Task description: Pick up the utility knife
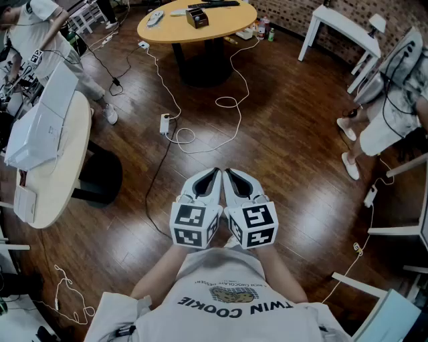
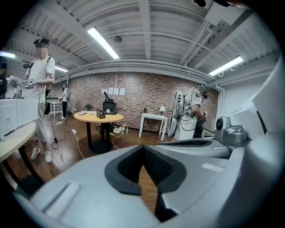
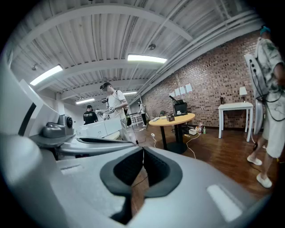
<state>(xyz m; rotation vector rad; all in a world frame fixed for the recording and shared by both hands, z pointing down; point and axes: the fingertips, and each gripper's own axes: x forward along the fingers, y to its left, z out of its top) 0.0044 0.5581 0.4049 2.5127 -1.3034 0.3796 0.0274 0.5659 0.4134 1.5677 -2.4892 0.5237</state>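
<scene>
The person holds the left gripper (image 1: 214, 175) and the right gripper (image 1: 231, 175) just beside each other, low in front of the chest, above the wooden floor (image 1: 287, 140). The left gripper's jaws are pressed together at the tips with nothing between them, and so are the right gripper's. Beyond them a white cable (image 1: 227, 103) loops over the floor. Far off stands a round yellow table (image 1: 167, 30) carrying a black box (image 1: 196, 18) and other small things. I cannot tell which of them, if any, is the utility knife.
</scene>
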